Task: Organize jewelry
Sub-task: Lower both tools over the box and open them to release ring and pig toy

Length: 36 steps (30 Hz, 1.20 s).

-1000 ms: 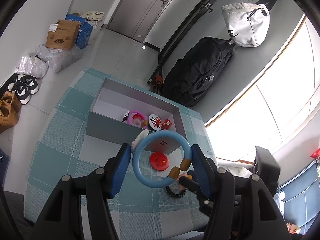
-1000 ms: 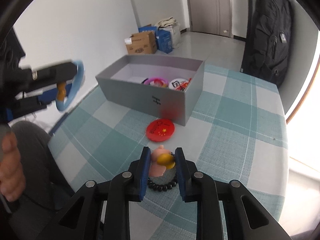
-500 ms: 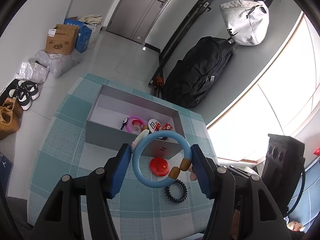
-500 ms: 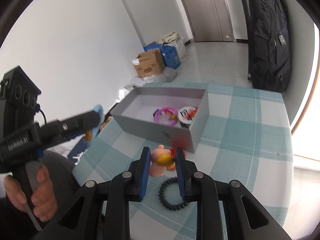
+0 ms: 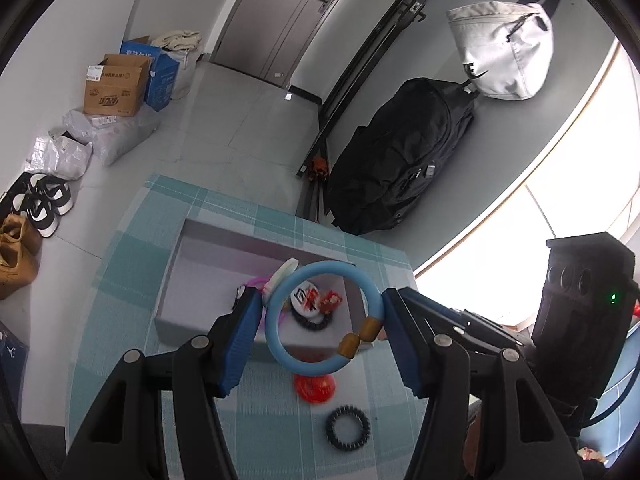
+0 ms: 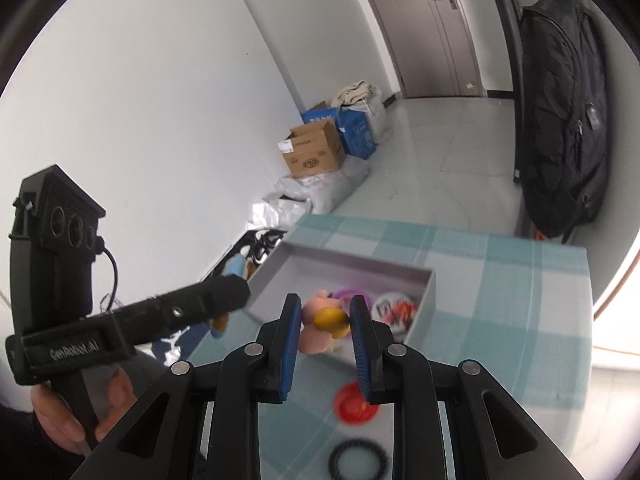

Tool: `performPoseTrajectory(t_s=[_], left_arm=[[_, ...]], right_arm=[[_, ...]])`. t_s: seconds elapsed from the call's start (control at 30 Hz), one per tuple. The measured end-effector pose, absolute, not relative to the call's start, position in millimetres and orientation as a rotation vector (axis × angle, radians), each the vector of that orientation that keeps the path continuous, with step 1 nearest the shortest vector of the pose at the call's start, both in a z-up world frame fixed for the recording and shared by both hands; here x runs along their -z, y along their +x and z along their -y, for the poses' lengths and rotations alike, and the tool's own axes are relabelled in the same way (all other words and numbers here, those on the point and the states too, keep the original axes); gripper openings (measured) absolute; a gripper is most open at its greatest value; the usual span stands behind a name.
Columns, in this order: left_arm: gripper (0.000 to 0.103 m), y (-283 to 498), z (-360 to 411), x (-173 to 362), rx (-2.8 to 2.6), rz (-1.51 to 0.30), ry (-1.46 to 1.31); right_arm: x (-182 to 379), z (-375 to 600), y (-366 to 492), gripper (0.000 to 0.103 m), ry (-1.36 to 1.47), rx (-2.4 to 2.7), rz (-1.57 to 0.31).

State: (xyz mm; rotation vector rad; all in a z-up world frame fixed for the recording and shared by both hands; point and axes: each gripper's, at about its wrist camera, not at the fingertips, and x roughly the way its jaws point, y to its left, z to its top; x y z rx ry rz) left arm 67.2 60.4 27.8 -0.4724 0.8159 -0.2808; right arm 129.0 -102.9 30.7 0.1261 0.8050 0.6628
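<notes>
Floor: cardboard box, print unreadable; left gripper marked "GenRobot.AI".

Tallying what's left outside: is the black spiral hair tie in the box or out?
Out: black spiral hair tie lies on the checked cloth, outside the grey box.

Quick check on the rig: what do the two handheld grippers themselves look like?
Both are black plastic with silver pivot bolts and blue ribbed pads. Seen from the right wrist, the left gripper has a boxy black body with three round ports, a thin black cable and white lettering along its bar. The right gripper matches.
</notes>
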Motion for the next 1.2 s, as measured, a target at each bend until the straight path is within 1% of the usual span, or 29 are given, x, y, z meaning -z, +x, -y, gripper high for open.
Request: performPoseTrajectory(t_s=[0.33,0.77,1.2], left_arm=[[0.056,97.7,-61.5,-10.8,0.258,-0.861,-0.445],[0.056,115.6,-54.7,6.8,0.256,-0.923,-0.441],[0.056,121.5,-56.2,14.6,0.288,-0.937,-0.481]], right_arm=[[-15.3,106.2,162.3,0.023,0.176,-0.69,-0.825],[-1.7,110.9,174.9,0.024,0.211,-0.7,-0.849],[8.7,109.2,180.8,0.024,0.214,-0.69,-0.885]])
